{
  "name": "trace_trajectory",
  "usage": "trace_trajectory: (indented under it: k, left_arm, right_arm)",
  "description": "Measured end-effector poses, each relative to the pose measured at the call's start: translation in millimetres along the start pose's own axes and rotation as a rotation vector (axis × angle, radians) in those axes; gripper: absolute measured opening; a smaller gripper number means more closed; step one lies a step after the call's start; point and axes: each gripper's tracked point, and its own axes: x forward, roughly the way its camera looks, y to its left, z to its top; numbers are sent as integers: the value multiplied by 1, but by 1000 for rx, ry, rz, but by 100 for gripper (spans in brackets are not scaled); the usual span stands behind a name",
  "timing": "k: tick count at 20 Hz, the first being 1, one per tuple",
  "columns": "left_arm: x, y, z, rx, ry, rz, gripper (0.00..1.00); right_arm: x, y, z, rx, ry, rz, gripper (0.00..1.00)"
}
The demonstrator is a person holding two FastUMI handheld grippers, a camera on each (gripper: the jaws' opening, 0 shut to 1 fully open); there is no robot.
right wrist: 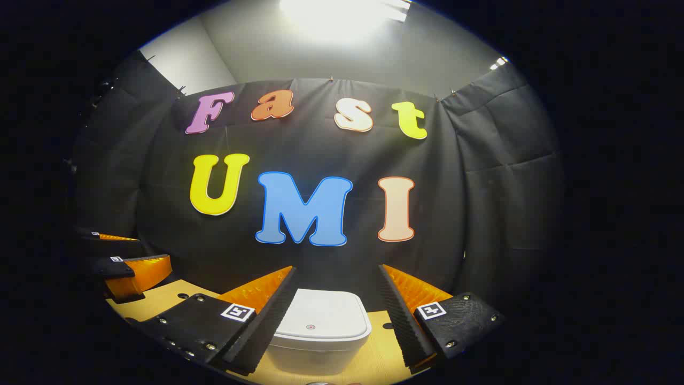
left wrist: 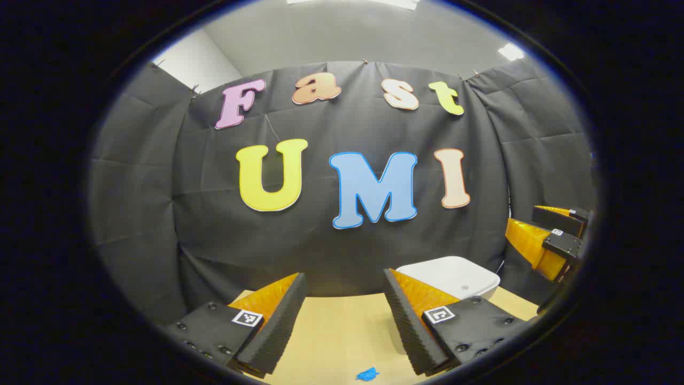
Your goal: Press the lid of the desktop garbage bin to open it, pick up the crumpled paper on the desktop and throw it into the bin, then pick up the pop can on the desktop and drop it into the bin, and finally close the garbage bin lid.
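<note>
The white desktop bin [left wrist: 449,278] stands on the wooden table with its lid down, just right of my left gripper's fingers. In the right gripper view the bin [right wrist: 320,326] sits straight ahead and below, between the fingers, with a small round button [right wrist: 310,326] on its lid. My left gripper [left wrist: 344,275] is open above the table and holds nothing. My right gripper [right wrist: 337,270] is open too, hovering a little short of the bin. Each gripper appears in the other's view: the right gripper [left wrist: 539,227] at the far right edge, the left gripper [right wrist: 131,254] at the far left.
The light wooden table [left wrist: 331,331] runs up to the black cloth wall behind the bin. A small blue scrap [left wrist: 367,374] lies on the table near its front, below my left gripper. Bare tabletop [right wrist: 155,299] lies left of the bin.
</note>
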Motion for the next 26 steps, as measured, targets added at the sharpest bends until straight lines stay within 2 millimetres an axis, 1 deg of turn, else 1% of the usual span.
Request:
trace_trajectory:
  k: [3, 6, 10, 20, 24, 25, 26]
  left_arm:
    - [7, -10, -5, -1, 15, -3, 96]
    - [13, -14, -4, 4, 16, 6, 96]
    - [19, -21, -9, 1, 33, 6, 95]
    - [24, -25, -10, 7, 36, 12, 96]
    - [25, -25, -10, 12, 37, 13, 96]
    - [27, -26, -9, 14, 36, 12, 96]
    - [28, -28, -10, 16, 35, 12, 96]
  right_arm:
    - [7, -3, -3, -6, 15, 1, 95]
    - [13, -3, -9, -3, 39, 13, 95]
    - [19, -1, -15, -6, 62, 31, 95]
    - [31, 5, -20, 14, 83, 54, 95]
    - [36, 8, -27, 14, 103, 66, 95]
    - [37, 9, -31, 15, 113, 72, 94]
    - [39, 11, -34, 16, 121, 76, 88]
